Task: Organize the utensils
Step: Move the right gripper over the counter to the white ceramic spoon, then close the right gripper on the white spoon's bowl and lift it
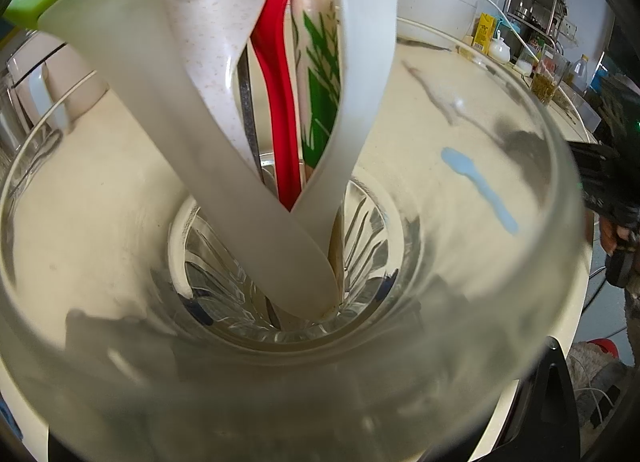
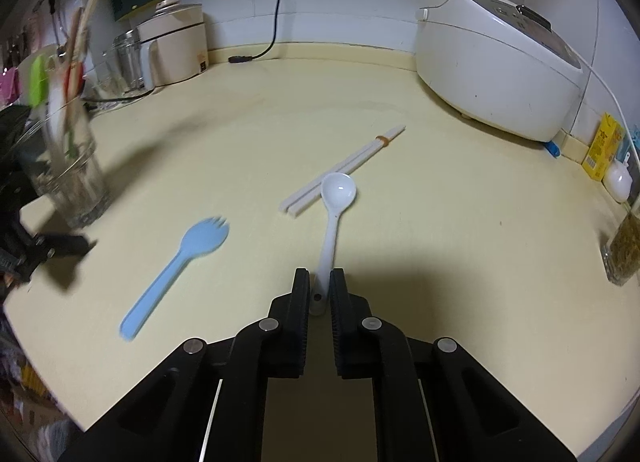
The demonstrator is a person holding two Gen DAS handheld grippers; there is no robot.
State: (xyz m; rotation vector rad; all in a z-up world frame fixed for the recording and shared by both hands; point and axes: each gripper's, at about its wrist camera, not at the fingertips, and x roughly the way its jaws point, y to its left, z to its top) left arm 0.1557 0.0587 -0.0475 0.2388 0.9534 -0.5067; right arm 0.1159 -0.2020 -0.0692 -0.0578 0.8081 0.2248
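My right gripper (image 2: 319, 276) is shut on the handle end of a white spoon (image 2: 338, 191) that lies on the cream counter (image 2: 440, 262). A blue spork (image 2: 180, 262) lies to its left, and a pair of white chopsticks (image 2: 344, 170) lies just beyond the spoon's bowl. At the left edge stands a glass jar (image 2: 74, 178) with several utensils in it, and a black finger (image 2: 68, 245) of my left gripper sits at its base. In the left wrist view the glass jar (image 1: 520, 302) fills the frame between the fingers. White, red and green-patterned utensils (image 1: 280, 102) lean inside it.
A white rice cooker (image 2: 496, 62) stands at the back right. A cream appliance (image 2: 176, 46) and a steel canister (image 2: 130, 58) stand at the back left. A yellow box (image 2: 602, 150) and a jar (image 2: 624, 250) line the right edge. A black cable (image 2: 272, 22) hangs down the wall.
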